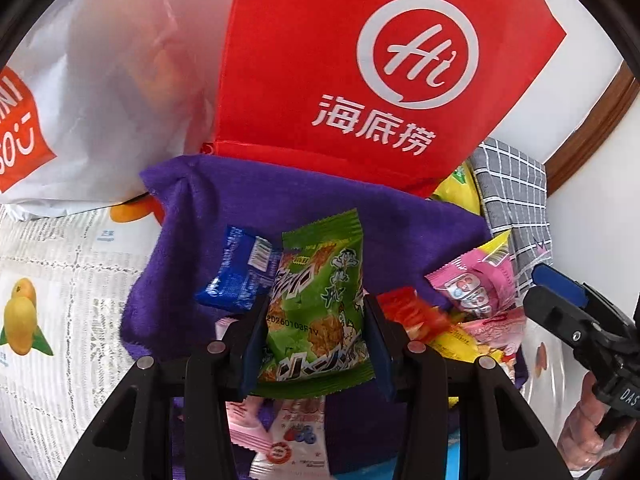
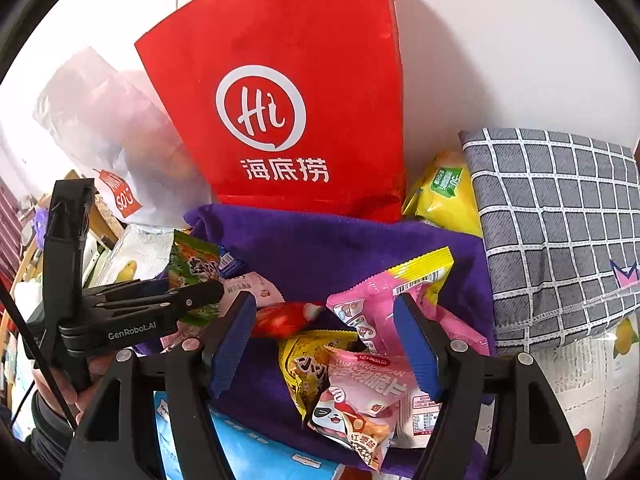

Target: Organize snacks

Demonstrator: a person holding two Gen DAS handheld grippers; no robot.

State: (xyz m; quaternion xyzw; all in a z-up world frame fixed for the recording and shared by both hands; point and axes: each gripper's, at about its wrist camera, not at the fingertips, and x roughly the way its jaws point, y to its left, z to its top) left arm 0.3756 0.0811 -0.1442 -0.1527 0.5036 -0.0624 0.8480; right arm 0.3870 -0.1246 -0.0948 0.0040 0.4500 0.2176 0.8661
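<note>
The left claw (image 1: pixel 316 334) pinches a light, crinkly green packet (image 1: pixel 320 308) over the purple cloth (image 1: pixel 280 200); the right claw (image 2: pixel 326 340) gapes empty.

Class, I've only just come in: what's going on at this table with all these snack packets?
A person is sorting snacks with handheld tongs. The left tongs grip a green snack packet above the purple cloth. The right tongs stand open over a pile of pink and yellow packets, gripping nothing. A red bag stands behind.
</note>
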